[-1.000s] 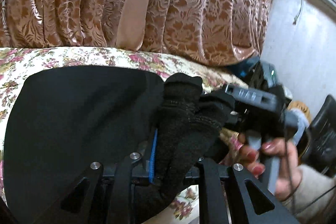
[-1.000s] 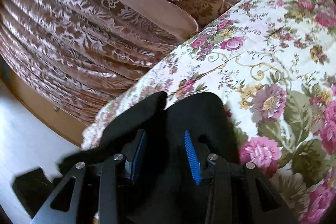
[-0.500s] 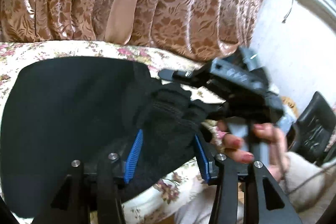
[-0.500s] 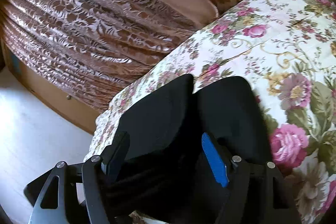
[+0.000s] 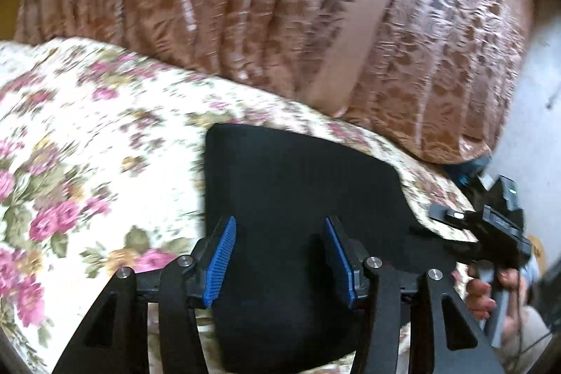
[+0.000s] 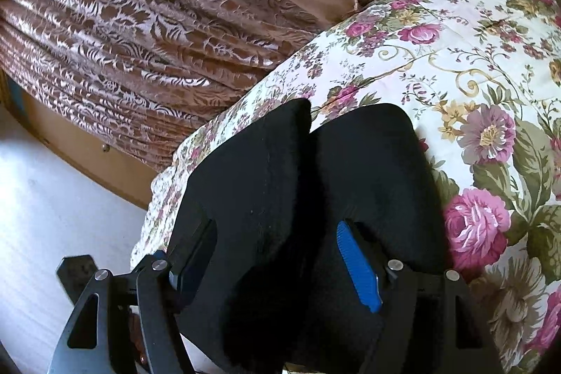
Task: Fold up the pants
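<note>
Setting: a bed with a floral quilt, backed by a brown brocade bedspread; pale floor at the bed's edge.

Item: black pants, folded into a flat block, lying on the quilt near the bed's corner. In the right wrist view two rounded folds of the pants lie side by side.

Left gripper: tilted down over the pants, blue fingers spread apart and pressing on nothing; cloth lies beneath them.

Right gripper: tilted down at the near end of the pants, fingers parted wide, one fold of cloth between them, not clamped. A hand holds its grip in the left wrist view.

Change: a second ago both grippers pinched the bunched cloth; both have released, and the left has swung across toward the quilt.
</note>
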{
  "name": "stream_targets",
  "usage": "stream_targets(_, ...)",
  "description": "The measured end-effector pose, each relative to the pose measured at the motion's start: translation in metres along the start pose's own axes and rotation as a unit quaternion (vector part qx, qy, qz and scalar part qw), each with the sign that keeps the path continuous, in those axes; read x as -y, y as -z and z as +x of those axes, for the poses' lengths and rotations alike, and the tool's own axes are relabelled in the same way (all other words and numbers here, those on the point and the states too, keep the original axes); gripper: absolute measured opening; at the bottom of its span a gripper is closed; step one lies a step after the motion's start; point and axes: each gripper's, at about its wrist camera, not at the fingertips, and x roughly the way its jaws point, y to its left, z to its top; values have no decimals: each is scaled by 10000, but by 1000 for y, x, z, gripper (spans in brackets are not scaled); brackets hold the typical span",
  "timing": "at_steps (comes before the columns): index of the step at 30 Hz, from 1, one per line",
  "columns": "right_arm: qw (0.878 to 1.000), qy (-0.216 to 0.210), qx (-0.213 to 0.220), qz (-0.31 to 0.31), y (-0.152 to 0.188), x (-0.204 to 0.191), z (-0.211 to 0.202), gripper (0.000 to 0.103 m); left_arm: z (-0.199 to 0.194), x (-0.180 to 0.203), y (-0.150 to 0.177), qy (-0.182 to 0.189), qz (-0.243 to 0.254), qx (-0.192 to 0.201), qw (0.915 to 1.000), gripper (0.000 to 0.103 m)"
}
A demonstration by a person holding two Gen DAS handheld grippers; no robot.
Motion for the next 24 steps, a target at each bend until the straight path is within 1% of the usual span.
stream_targets(1, 10000, -11, -23, -23, 1, -1, 1, 73, 4, -6, 1, -87, -54, -73, 9999, 53)
stream_targets(2, 10000, -6, -55, -46, 2, -2, 1, 73, 5, -10, 3, -79, -93, -114, 9999, 57)
stream_targets(4, 9999, 23, -91, -102, 3, -3, 3, 73, 11, -17, 9, -23, -256, -167, 9995, 59)
stream_targets(11, 9995, 150, -77, -260, 7, -7, 7, 73, 14, -16, 17, -49, -337, -226, 9992, 61)
stream_targets(14, 9995, 104, -126, -277, 7, -8, 12, 70, 15, -17, 16, -36, -374, -231, 9990, 64)
stream_targets(15, 9995, 87, -137, -265, 7, -10, 16, 66, 15, -18, 15, -35, -404, -224, 9989, 65)
stream_targets(17, 9995, 25, -166, -280, 7, -14, 24, 52, 13, -22, 14, -40, -464, -191, 9987, 69)
stream_targets(18, 9993, -1, -202, -312, 8, -17, 29, 41, 12, -23, 14, -74, -479, -193, 9986, 70)
stream_targets(19, 9990, -6, -234, -369, 9, -20, 34, 27, 12, -24, 15, -93, -485, -203, 9986, 70)
stream_targets(20, 9988, -8, -257, -413, 10, -21, 37, 20, 12, -25, 15, -98, -490, -209, 9985, 70)
stream_targets(22, 9986, -41, -288, -441, 14, -23, 42, 17, 11, -23, 15, -156, -468, -186, 9986, 70)
stream_targets(24, 9984, -39, -203, -530, 15, -26, 40, 16, 9, -17, 14, -217, -323, -114, 9992, 70)
